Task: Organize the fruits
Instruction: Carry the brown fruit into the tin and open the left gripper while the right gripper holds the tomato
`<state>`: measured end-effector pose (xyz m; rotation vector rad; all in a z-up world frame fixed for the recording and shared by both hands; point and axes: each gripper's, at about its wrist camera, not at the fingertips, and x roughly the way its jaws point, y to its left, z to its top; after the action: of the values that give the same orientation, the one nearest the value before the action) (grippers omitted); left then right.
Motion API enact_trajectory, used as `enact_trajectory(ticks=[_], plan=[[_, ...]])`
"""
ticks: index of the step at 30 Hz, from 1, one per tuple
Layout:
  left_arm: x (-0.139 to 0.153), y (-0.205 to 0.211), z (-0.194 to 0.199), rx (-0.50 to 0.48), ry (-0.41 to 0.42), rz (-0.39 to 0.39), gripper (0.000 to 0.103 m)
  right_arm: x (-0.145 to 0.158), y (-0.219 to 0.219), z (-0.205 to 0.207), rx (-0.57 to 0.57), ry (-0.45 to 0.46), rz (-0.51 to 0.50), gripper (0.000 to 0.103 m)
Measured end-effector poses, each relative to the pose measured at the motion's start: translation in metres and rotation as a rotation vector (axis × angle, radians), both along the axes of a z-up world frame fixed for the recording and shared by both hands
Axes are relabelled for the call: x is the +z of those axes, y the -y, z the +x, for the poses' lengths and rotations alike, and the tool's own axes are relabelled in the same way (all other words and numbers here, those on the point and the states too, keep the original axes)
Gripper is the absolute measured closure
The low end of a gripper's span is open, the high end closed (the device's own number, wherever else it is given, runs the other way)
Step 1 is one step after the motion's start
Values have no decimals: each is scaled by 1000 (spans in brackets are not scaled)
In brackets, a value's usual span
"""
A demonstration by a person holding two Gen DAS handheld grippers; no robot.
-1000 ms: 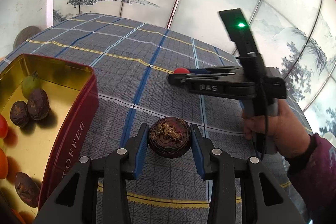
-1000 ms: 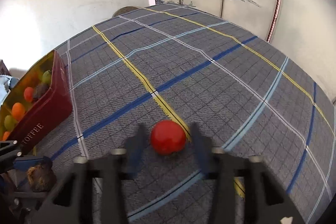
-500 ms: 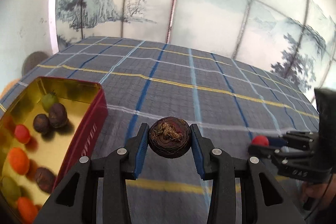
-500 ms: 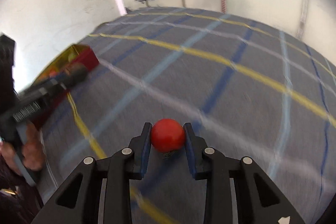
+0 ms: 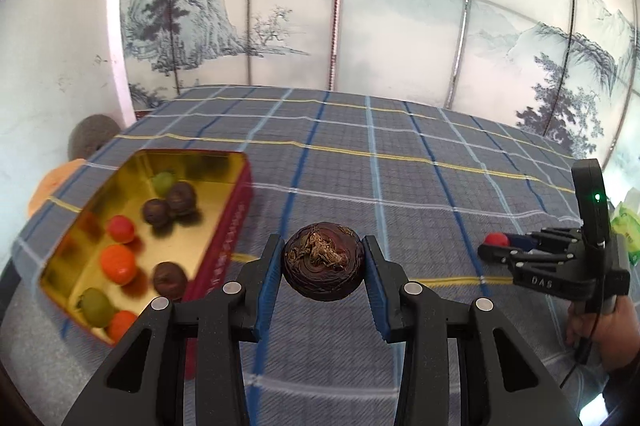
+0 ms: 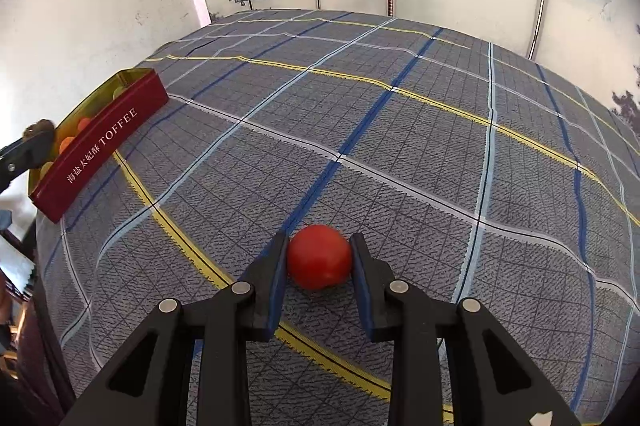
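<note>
Our left claw (image 5: 323, 266) is pinching a dark brown, wrinkled round fruit (image 5: 323, 260) between its blue pads, held in the air above the table (image 5: 400, 162), which is covered with a grey plaid cloth crossed by blue, white and yellow lines. To the left of that fruit, close by, sits the red tin (image 5: 230, 226) with a gold inside and the word TOFFEE on its side; its open top faces up. Inside we see several fruits lying loose on the gold floor: three dark brown ones, a few orange and red ones, and two green ones, the pair of brown ones near the far end touching each other. Our right claw (image 6: 319, 260) is pressed against a smooth red ball-shaped fruit (image 6: 319, 256), one pad on each side, low over the cloth near a blue stripe; we cannot tell whether the fruit touches the cloth. In the left wrist view this right claw (image 5: 494, 244) shows at the right edge, well apart from the tin, with a hand (image 5: 604, 322) wrapped round its handle and a green light on its upright black part. A painted landscape screen (image 5: 360, 6) stands behind the table.
</note>
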<state>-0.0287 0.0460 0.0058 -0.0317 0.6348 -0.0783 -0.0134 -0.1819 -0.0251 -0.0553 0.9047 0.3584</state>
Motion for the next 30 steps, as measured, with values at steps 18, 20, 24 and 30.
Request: enact_trajectory(ticks=[18, 20, 24, 30], plan=[[2, -51, -9, 97, -1, 160, 63, 0, -3, -1, -4, 5, -26, 75], [1, -59, -1, 110, -10, 180, 63, 0, -4, -2, -4, 4, -25, 75], [-3, -71, 17, 139, -37, 247, 63, 0, -3, -2, -4, 5, -26, 74], [-19, -93, 52, 172, -125, 290, 63, 0, -3, -2, -2, 5, -26, 73]])
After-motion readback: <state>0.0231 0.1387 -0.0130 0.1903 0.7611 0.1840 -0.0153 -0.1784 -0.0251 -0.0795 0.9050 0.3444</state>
